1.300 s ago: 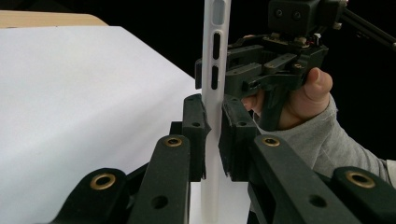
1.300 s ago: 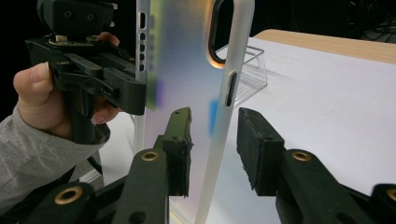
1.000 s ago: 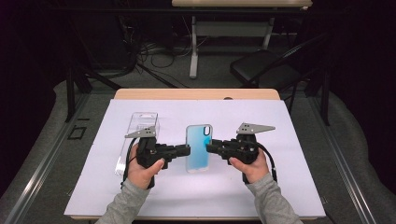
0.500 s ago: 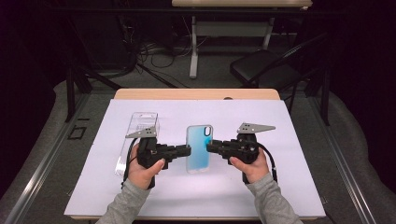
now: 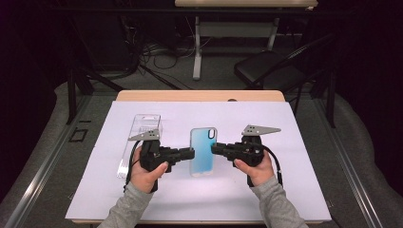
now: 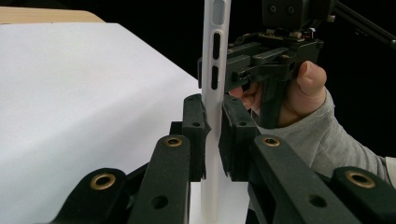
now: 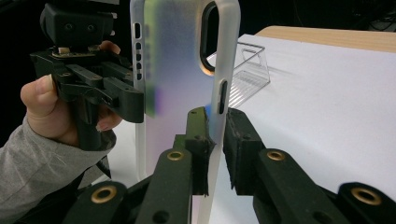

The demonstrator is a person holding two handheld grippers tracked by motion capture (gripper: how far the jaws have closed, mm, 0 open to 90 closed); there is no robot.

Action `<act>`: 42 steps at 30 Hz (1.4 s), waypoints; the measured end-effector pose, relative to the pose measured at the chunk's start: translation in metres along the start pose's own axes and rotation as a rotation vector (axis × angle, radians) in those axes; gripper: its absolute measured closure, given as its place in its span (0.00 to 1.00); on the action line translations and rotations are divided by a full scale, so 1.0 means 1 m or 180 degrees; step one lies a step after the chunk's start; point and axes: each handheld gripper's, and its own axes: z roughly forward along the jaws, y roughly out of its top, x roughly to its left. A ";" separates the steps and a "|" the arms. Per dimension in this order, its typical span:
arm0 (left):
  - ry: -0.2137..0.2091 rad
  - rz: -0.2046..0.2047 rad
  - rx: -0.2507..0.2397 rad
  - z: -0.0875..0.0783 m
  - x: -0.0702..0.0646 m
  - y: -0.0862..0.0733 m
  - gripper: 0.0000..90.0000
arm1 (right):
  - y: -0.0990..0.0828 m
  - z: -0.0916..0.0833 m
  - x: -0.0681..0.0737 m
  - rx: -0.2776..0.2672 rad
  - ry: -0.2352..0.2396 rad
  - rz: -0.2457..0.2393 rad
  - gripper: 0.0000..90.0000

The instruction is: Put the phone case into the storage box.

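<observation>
Phone case [image 5: 203, 151], translucent, frosted white rim, blue-teal tinted back, oval camera cutout near the far corner, side slots for buttons. Empty. Sits mid-tabletop, long axis pointing away, pinched on its left and right edges; whether it's lifted off the white sheet, can't tell.
</observation>
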 end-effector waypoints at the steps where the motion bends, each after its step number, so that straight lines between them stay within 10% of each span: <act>1: 0.0000 -0.0002 -0.0001 0.000 0.000 0.000 0.91 | 0.000 0.000 0.000 -0.0007 0.0003 0.0009 0.90; 42: 0.0008 0.0004 -0.0004 0.000 0.000 0.000 0.91 | -0.002 -0.002 -0.004 -0.0038 0.0108 0.0104 0.93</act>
